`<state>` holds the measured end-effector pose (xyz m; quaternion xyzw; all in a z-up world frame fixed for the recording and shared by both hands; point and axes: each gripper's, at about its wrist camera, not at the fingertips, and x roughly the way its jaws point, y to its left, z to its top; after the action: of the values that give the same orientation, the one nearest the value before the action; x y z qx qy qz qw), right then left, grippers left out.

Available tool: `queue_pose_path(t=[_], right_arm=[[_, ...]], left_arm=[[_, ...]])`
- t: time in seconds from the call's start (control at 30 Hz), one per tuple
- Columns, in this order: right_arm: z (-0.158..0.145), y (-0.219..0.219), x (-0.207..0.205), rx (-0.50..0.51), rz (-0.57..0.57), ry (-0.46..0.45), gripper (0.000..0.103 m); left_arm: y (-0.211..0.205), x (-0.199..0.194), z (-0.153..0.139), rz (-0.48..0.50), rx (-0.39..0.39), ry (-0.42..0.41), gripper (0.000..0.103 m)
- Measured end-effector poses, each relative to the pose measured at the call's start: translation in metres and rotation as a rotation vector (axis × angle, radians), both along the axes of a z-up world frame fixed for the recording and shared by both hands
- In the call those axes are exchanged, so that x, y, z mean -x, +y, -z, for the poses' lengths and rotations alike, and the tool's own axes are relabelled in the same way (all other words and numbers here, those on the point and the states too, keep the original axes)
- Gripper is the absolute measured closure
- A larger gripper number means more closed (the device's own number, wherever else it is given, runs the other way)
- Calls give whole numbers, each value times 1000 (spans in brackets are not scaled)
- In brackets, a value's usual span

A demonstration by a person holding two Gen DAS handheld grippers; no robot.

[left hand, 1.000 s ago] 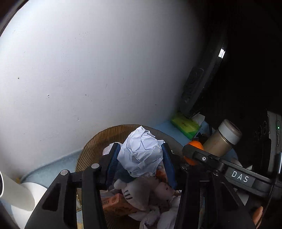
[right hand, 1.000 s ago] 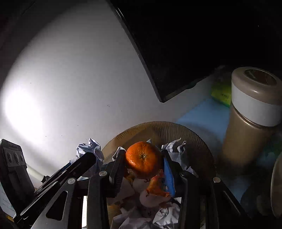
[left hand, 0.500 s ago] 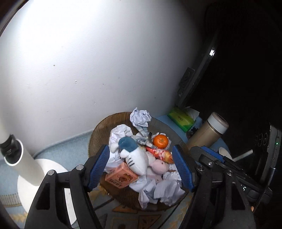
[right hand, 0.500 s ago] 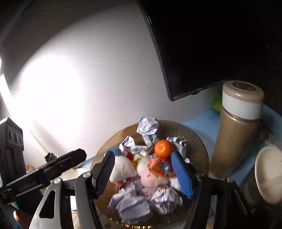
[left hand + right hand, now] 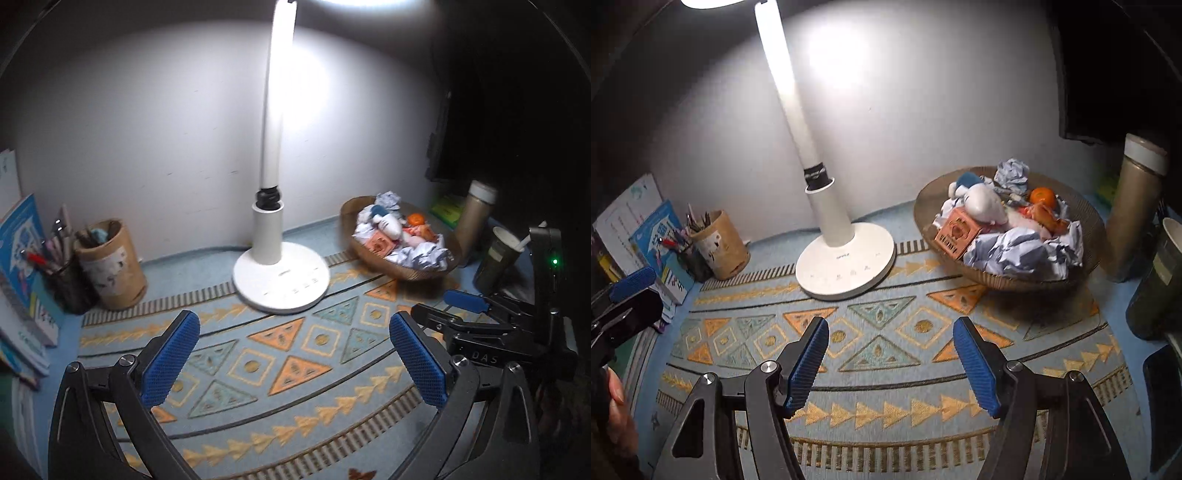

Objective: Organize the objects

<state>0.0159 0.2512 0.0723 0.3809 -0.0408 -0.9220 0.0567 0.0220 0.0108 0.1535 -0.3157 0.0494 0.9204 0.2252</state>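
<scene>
A brown woven basket (image 5: pixel 1086 236) (image 5: pixel 349 214) stands at the back right of the patterned mat. It holds crumpled paper balls (image 5: pixel 1012 171), an orange (image 5: pixel 1042 195) (image 5: pixel 415 219), a white and blue plush toy (image 5: pixel 984 201), a pink box (image 5: pixel 956 232) and a snack wrapper (image 5: pixel 1043 218). My left gripper (image 5: pixel 295 363) is open and empty, low over the mat, well back from the basket. My right gripper (image 5: pixel 891 363) is open and empty too. It also shows in the left wrist view (image 5: pixel 465 301) at the right.
A white desk lamp (image 5: pixel 846 258) (image 5: pixel 280 280) stands mid-mat, lit. A tan thermos (image 5: pixel 1134 206) and a dark cup (image 5: pixel 1160 291) stand right of the basket. A paper pen holder (image 5: pixel 110 266), a dark pen cup (image 5: pixel 70 284) and books (image 5: pixel 22 266) stand at the left.
Both grippers let go of the paper ball and the orange into the basket, opened, and pulled far back and left. The lamp and mat have come into view.
</scene>
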Motion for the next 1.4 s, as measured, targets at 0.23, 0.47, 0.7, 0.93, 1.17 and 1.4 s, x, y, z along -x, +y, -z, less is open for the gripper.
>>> queue_pose_path(t=[0.23,0.47,0.7,0.93,1.17,1.4], right_arm=[[78,-24,25,-95,-47,-122,35],[85,-16,33,-131,-14,-133,35],[84,-17,49,-186,5,-139,34],[88,-9,57,-169,40,-164,14],[90,1,63,-135,67,-203,0],[89,1,66,-180,-22,-191,0]], left_arm=[[-48,21,96,-242,35,-115,1],[-23,37,134,-276,84,-202,1],[-22,59,141,-386,73,-273,1],[-16,67,145,-385,129,-278,0],[-16,71,144,-406,127,-279,0],[-17,69,145,-434,127,-277,0]])
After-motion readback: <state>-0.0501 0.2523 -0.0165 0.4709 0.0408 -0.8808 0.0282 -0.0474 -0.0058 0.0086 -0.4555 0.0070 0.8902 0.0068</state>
